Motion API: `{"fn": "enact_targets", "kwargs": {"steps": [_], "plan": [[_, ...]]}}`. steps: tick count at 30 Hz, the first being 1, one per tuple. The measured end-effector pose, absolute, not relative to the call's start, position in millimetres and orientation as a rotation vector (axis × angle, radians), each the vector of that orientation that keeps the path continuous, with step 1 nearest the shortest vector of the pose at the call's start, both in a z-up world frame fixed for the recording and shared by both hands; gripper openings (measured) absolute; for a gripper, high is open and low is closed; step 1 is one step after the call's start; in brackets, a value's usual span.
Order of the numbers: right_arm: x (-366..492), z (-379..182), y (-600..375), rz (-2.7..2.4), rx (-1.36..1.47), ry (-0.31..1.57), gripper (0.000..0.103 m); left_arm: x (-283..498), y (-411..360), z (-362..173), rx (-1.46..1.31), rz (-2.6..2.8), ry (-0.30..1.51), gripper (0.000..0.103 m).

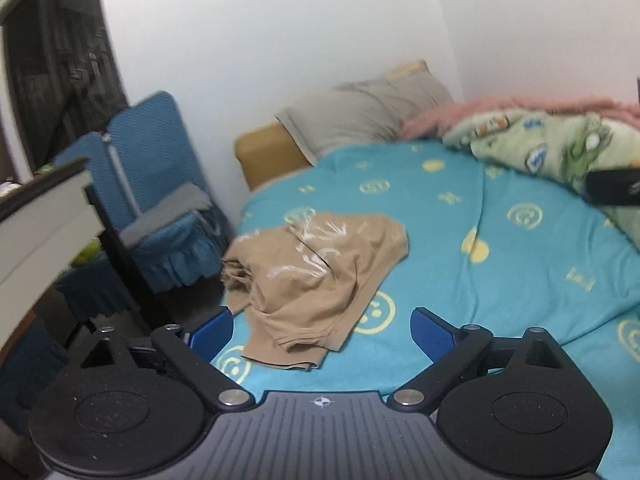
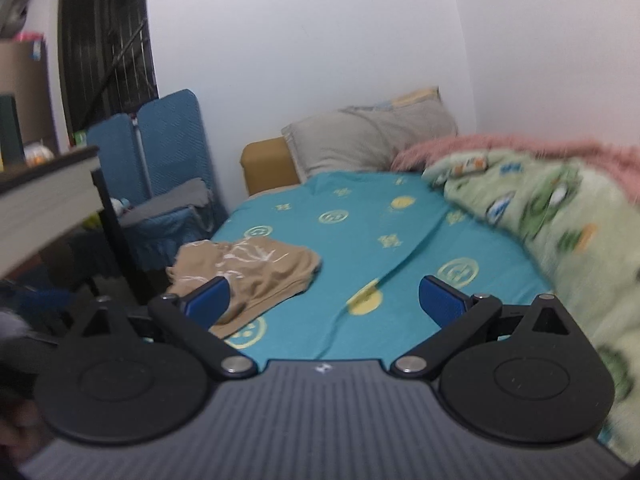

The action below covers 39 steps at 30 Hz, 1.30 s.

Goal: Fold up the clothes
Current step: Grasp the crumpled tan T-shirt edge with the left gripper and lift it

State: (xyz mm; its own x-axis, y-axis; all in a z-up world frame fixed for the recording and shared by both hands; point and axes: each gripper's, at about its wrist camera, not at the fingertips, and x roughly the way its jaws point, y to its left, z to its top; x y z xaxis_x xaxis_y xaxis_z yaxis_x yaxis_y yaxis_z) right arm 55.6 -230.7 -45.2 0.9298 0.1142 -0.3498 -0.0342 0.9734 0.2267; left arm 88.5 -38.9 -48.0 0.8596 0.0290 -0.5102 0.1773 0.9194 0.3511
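Nearest thing in both wrist cams is the gripper body w/ blue fingertip pads. Left gripper [image 1: 322, 330] has its jaws spread wide w/ nothing between them, hovering over the near edge of the bed. Right gripper [image 2: 324, 298] is the same deal, jaws wide apart and holding nothing, a bit further right over the sheet.

Just past the left gripper is the tan shirt [image 1: 316, 276], crumpled in a heap on the turquoise bedsheet [image 1: 500, 264], near the bed's left edge. It has some white print on top, and a hem or sleeve end flops toward the near side. In the right cam the same shirt [image 2: 248, 276] sits to the left, partly behind the left finger pad, can't tell if they touch.

The sheet has yellow smiley faces & other small prints. On the right side there's a green cartoon blanket [image 2: 560, 216] bunched up, w/ a fluffy pink blanket [image 2: 520, 146] behind it.

Far end: grey pillow [image 1: 368, 120] propped vs a mustard-colored headboard [image 1: 268, 156], white wall behind. Left of the bed is a blue folding chair [image 1: 160, 192] w/ grey cloth on it, and a desk edge [image 1: 44, 216] at far left. Pics are blurry btw.
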Motion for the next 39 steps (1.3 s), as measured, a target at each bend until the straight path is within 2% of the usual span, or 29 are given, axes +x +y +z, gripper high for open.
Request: {"fn": "enact_targets", "kwargs": {"steps": [2, 7, 13, 17, 18, 19, 20, 29, 39], "plan": [[58.2, -48.6, -230.6, 0.079, 0.228, 0.388, 0.103, 111.8, -38.9, -68.9, 0.483, -0.087, 0.574, 0.089], [73.8, -65.2, -229.6, 0.086, 0.229, 0.450, 0.103, 156.0, -37.1, -121.0, 0.624, -0.146, 0.568, 0.082], [99.9, -88.8, -224.6, 0.092, 0.243, 0.521, 0.103, 206.8, -32.8, -172.0, 0.636, -0.129, 0.615, 0.062], [118.9, -103.4, -217.0, 0.099, 0.247, 0.549, 0.103, 234.5, -28.5, -185.0, 0.600, -0.028, 0.590, 0.041], [122.9, -107.0, -215.0, 0.097, 0.238, 0.553, 0.103, 239.5, -26.8, -184.5, 0.579, -0.010, 0.584, 0.031], [126.8, -110.5, -212.9, 0.094, 0.228, 0.555, 0.103, 241.2, -24.3, -180.2, 0.548, 0.000, 0.572, 0.025], [130.1, -113.2, -212.4, 0.090, 0.221, 0.556, 0.103, 241.5, -21.7, -174.0, 0.512, 0.005, 0.561, 0.012], [137.5, -115.2, -218.0, 0.067, 0.215, 0.480, 0.103, 184.7, -11.3, -55.6, 0.197, -0.038, 0.234, 0.011], [99.5, -80.1, -197.1, 0.213, 0.220, 0.338, 0.103, 75.5, 13.2, 14.0, 0.038, -0.153, 0.130, 0.011]]}}
